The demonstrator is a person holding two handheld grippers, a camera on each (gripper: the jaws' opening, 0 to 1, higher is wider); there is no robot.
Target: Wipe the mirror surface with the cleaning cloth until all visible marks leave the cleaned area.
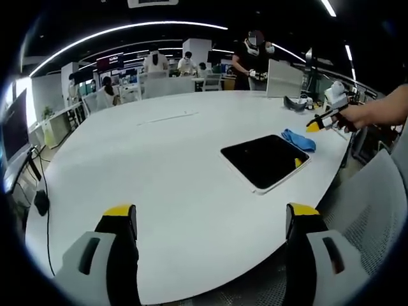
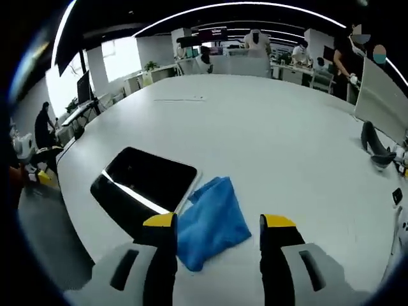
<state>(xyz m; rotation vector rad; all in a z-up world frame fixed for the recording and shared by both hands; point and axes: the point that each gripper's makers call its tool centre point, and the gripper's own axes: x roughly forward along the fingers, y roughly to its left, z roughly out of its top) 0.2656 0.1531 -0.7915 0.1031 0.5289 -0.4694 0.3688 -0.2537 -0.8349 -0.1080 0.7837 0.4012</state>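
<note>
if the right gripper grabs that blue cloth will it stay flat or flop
The blue cloth will probably flop: it lies crumpled with soft folds beside the mirror, so it looks limp. It seems thin and likely light. Pushed along the smooth white table, it would likely bunch up rather than slide as one piece. The right gripper is open over it.
</note>
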